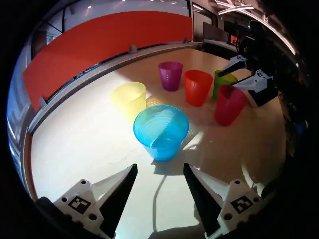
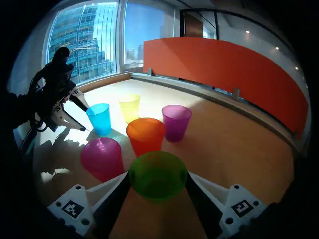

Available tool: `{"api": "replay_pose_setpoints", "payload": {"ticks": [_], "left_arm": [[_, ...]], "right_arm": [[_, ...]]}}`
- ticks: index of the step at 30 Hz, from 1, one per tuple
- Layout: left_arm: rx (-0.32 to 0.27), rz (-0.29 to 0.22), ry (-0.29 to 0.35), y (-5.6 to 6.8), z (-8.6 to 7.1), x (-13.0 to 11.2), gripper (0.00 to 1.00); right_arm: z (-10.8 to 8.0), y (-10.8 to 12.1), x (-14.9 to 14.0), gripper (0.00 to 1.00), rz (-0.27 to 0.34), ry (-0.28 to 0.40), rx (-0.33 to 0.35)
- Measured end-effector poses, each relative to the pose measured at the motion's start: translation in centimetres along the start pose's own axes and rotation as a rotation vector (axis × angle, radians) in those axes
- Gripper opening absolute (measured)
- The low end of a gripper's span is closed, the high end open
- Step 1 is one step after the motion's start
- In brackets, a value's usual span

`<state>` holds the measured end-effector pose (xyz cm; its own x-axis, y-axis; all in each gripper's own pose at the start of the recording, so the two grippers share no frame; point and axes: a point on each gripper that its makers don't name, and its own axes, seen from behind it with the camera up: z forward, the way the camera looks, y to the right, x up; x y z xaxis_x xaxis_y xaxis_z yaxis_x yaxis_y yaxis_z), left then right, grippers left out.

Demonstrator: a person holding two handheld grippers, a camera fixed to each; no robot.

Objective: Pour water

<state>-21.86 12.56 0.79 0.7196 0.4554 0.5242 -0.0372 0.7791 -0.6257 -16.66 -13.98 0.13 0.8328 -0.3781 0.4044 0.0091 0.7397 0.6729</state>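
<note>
Pale wood desk [image 1: 79, 131] runs under both your grippers, with an orange partition [image 1: 99, 40] along its far edge and tall windows [image 2: 91, 40] at one end. Six cups stand close together on it.

Your left gripper [image 1: 160, 166] is held low and roughly level over the desk, fingers spread wide and holding nothing. The blue cup [image 1: 161, 131] stands upright just past its fingertips, not between them. Behind that cup are the yellow cup [image 1: 128, 99], the purple cup [image 1: 170, 75] and the orange cup [image 1: 197, 87], with the pink cup [image 1: 229, 105] off to the side.

Your right gripper [image 2: 157, 174] also sits low, pointing across the cluster towards the other gripper. Its two fingers press on either side of the green cup [image 2: 158, 189], which is upright with its mouth facing up. I cannot tell whether this cup is resting on the desk or lifted off it.
</note>
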Motion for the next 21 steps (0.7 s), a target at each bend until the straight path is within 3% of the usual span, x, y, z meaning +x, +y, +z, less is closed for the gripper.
{"api": "replay_pose_setpoints", "payload": {"ticks": [11,21], "left_arm": [[0.014,-0.018,0.013,-0.6,-0.8,0.0,0.85],[0.052,-0.051,0.029,-1.6,-2.2,-0.2,0.85]], "right_arm": [[-0.2,0.3,-1.1,1.0,0.004,-0.014,-0.033],[-2.1,0.3,-1.8,1.0,0.028,-0.004,-0.054]]}}
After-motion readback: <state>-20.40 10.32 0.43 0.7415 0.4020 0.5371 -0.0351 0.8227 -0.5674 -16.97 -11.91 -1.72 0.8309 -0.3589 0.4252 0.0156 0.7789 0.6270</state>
